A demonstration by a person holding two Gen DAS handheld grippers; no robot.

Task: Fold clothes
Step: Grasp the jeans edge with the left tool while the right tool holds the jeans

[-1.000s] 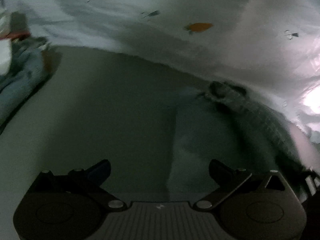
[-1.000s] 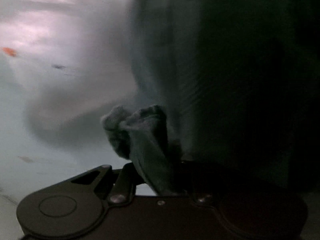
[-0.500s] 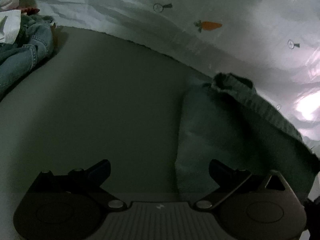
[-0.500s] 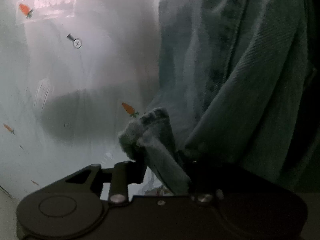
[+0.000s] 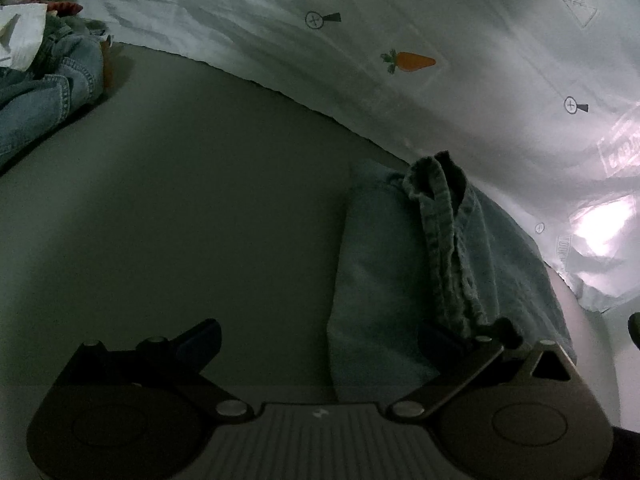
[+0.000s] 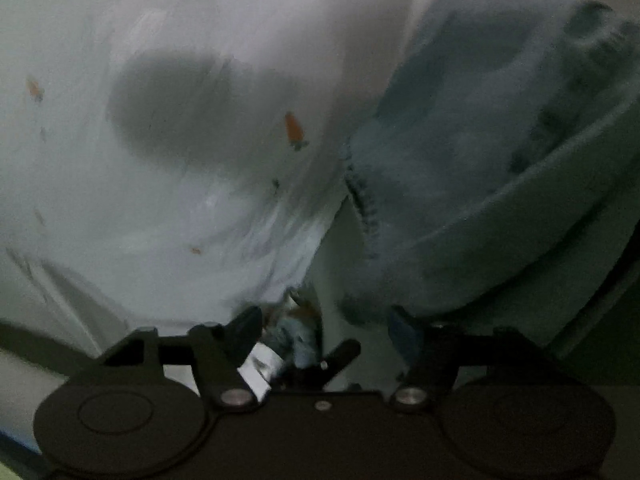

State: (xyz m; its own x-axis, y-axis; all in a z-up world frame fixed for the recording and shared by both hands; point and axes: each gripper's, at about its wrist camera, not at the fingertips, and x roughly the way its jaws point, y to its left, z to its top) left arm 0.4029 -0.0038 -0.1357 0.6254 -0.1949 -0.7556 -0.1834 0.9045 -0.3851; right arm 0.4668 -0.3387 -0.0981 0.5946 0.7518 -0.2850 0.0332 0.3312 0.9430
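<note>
A blue-green denim garment (image 5: 400,264) lies folded lengthwise on the dark grey surface (image 5: 180,208), its seamed edge running toward my left gripper (image 5: 320,336). The left gripper is open, and its right finger (image 5: 444,338) touches the garment's seam. In the right wrist view the same garment (image 6: 480,160) hangs in a fold at the right, blurred. My right gripper (image 6: 324,332) is open; the cloth's lower edge sits just above its right finger (image 6: 404,332).
A white sheet with carrot prints (image 5: 412,60) lies beyond the dark surface; it also shows in the right wrist view (image 6: 180,140). A pile of blue jeans (image 5: 44,92) with a white cloth (image 5: 20,36) lies at far left.
The right gripper was shut on a bunched corner of the garment and has opened, letting it go. The left gripper has moved closer to the garment.
</note>
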